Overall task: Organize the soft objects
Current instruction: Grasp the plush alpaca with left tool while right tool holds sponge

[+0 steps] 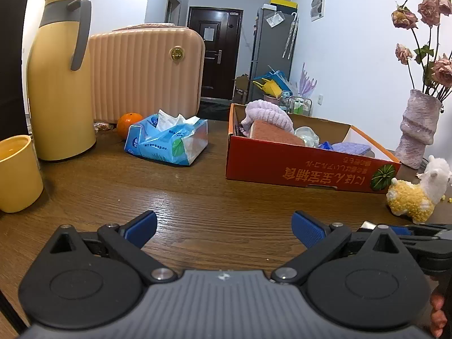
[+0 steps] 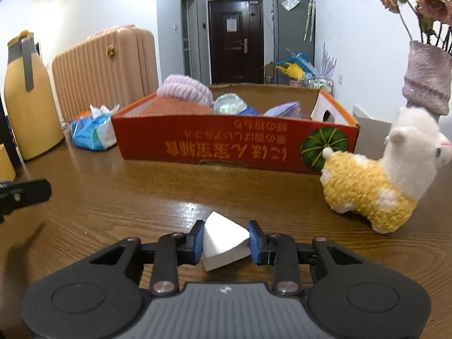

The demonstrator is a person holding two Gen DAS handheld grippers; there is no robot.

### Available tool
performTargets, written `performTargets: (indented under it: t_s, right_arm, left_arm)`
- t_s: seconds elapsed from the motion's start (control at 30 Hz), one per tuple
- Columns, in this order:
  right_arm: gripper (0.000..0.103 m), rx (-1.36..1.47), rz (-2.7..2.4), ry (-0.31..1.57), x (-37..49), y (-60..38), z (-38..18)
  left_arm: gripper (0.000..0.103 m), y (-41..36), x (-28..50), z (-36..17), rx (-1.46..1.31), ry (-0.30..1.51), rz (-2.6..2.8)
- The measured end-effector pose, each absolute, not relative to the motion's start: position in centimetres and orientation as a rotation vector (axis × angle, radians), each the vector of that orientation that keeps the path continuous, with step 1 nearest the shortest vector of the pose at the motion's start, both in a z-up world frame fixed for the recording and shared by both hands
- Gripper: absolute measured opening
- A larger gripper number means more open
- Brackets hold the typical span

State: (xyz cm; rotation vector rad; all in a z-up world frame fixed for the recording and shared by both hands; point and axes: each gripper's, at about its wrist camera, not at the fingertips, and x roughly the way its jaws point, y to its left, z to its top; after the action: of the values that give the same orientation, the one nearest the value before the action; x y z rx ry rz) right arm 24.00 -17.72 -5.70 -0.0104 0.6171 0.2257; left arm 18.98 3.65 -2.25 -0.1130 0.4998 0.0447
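My right gripper (image 2: pixel 226 241) has its blue pads pressed against both sides of a white wedge-shaped sponge (image 2: pixel 223 241), pinching it low over the near edge of the wooden table (image 2: pixel 141 197). I judge this is the pick-up step: the wedge is soft, so the pads squeeze its flat flanks, where it won't slip out.

My left gripper (image 1: pixel 224 230) hangs with jaws spread wide and nothing between them, hovering above the near edge, kept out of the way, I'd guess.

The red cardboard box (image 2: pixel 226 147) sits across the middle of the table and already holds a lilac knitted bundle (image 2: pixel 185 89), a pinkish pad (image 2: pixel 175 107) and other soft pieces, so it looks like the collecting place. The plush alpaca (image 2: pixel 381 175) stands just outside the box's right corner, not yet packed. The sponge needs lifting over the box's front wall next.
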Motion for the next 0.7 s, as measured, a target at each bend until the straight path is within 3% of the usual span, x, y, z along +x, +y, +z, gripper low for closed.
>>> performTargets:
  t_s: [0.7]
  right_arm:
    - [0.031, 0.003, 0.17, 0.477, 21.9, -24.5, -3.7]
  left_arm:
    - [0.103, -2.4, 21.1, -3.0, -0.126, 0.524, 0.002]
